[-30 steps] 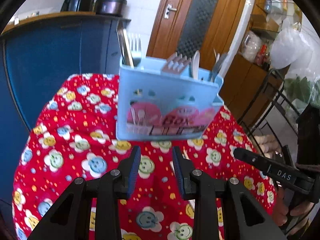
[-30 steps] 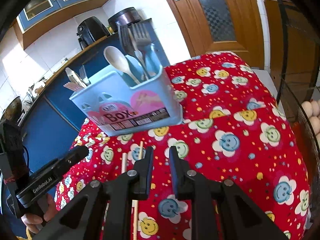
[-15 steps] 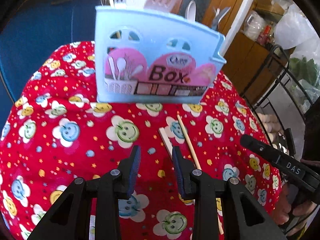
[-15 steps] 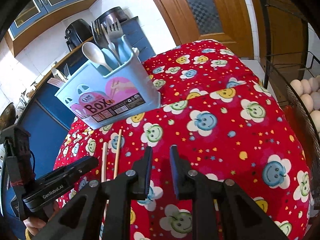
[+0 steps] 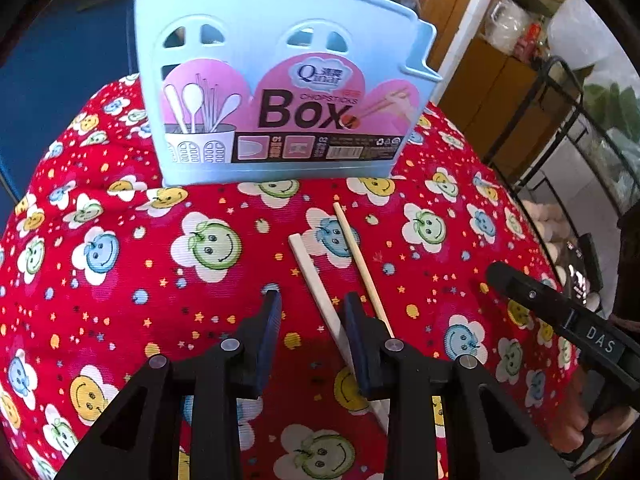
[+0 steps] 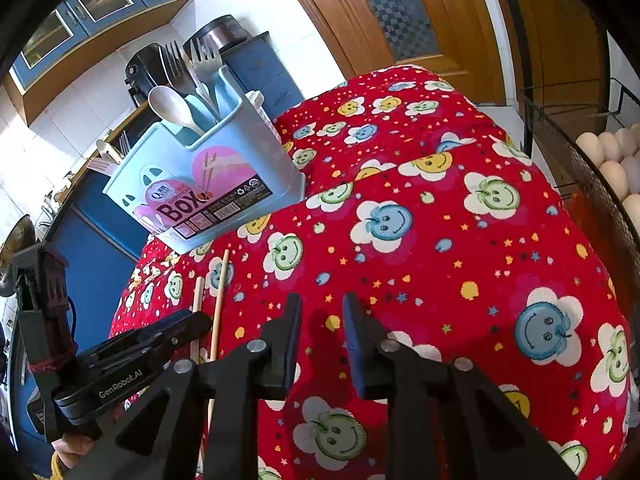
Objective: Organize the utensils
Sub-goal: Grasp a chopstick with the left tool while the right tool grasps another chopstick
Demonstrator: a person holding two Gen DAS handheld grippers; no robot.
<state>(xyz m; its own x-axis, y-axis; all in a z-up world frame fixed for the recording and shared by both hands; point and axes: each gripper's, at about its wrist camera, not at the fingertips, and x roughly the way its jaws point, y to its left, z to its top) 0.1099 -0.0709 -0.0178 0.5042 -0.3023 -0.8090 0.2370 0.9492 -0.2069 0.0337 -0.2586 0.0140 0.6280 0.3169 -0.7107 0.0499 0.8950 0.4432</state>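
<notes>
A light blue utensil box [image 5: 280, 92] stands at the back of the red flowered tablecloth [image 5: 120, 280], with forks [image 6: 200, 64] and a spoon [image 6: 172, 108] standing in it. Two chopsticks lie in front of it: a pale flat one [image 5: 316, 284] and a thinner tan one [image 5: 360, 264]. My left gripper [image 5: 312, 312] is open low over the cloth. The pale chopstick runs between its fingers, close to the right one. My right gripper [image 6: 320, 312] hovers over bare cloth to the right of the chopsticks [image 6: 220, 292]. Its jaws are opening, with nothing between them.
A blue counter [image 5: 60, 72] stands behind and to the left of the table. A wire rack with eggs [image 6: 616, 152] stands close on the right. A wooden door [image 6: 400, 20] is at the back. The cloth drops off at the table's rounded edges.
Both grippers have come down and forward toward the cloth. The two chopsticks have come into the left wrist view and now lie at its fingers. The right jaws stand slightly wider.
</notes>
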